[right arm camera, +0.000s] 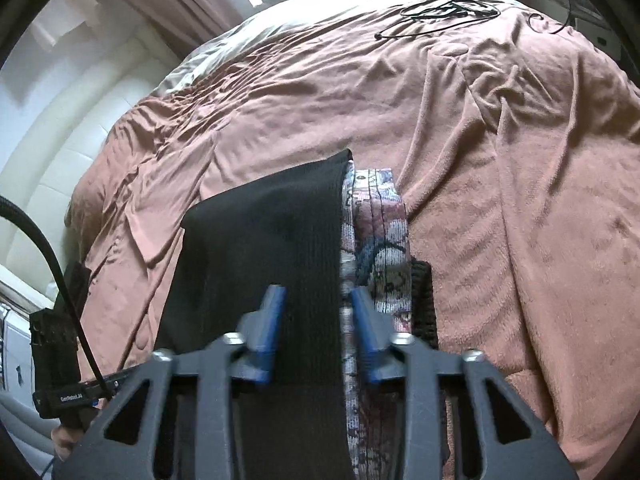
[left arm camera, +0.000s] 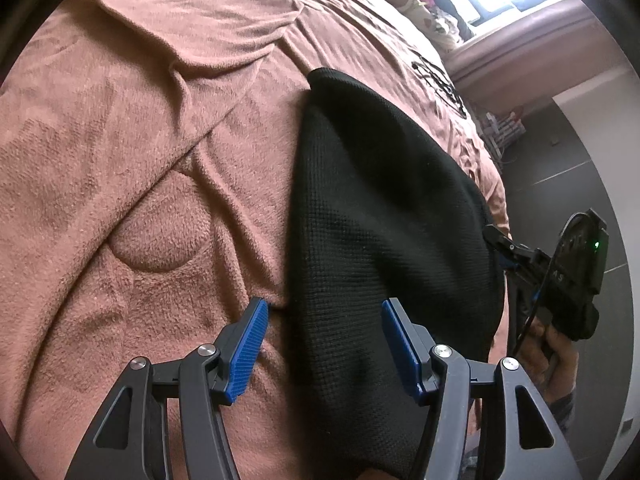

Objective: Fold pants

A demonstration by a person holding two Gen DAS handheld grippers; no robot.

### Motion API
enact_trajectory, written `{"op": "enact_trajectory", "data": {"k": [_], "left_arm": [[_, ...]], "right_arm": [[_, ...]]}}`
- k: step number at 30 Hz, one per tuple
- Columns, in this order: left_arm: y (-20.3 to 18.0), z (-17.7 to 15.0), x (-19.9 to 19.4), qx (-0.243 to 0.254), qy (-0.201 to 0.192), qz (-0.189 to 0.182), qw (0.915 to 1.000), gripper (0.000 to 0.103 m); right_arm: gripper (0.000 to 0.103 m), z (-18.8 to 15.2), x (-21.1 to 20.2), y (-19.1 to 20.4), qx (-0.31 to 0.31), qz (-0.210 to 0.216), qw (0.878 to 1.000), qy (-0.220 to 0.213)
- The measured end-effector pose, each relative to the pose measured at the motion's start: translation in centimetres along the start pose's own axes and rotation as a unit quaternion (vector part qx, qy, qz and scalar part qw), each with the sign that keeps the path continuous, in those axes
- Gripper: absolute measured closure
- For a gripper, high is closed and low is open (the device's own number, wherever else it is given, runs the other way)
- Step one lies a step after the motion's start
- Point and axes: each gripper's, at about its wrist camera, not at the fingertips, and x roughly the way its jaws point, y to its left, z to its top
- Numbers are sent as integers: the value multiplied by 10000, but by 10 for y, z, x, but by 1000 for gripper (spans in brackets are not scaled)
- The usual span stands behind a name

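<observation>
Near the bed edge, black pants (left arm camera: 384, 208) on the brown blanket (left arm camera: 140, 160)
Soft knit, light, floppy, no slip, nothing to break; I'd take it by a hem or folded edge, pinching all layers. My left claw (left arm camera: 324, 344) hangs with jaws apart, not gripping, its right pad over the cloth, its left at the pants' left edge. My right claw (right arm camera: 312, 332) is clamped on a black band of the pants (right arm camera: 264, 240), a floral patterned fabric (right arm camera: 376, 216) just beside it
</observation>
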Motion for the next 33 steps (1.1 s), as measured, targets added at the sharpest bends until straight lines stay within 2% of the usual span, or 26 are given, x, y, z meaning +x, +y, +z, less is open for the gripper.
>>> {"op": "enact_trajectory", "data": {"k": [1,3,7,17,22,24,30,33], "left_arm": [[0,0,0,7,1,2,10000,42],[-1,0,-1,32,7,3,10000,42],[-13,6,-2,189,-17,-43,9998,42],[-19,5,19,223,205,-105,9995,42],[-20,0,26,292,256,-96,9992,42],[-19,0,26,282,263,-82,9992,46],[-16,1,27,244,281,-79,9993,51],[-14,1,25,222,292,-117,9993,51]], "right_arm": [[97,1,-1,1,-26,39,10000,9],[101,2,-7,3,-107,110,9998,-105],[101,3,-18,4,-186,6,9995,-256],[102,-5,-44,-5,-2,-854,9954,-425],[99,-7,-27,-7,180,-295,9993,-108],[96,-3,-23,-7,177,-215,9996,-64],[96,13,-13,-9,167,-262,9994,-118],[100,13,-11,-5,54,-458,9988,-151]]}}
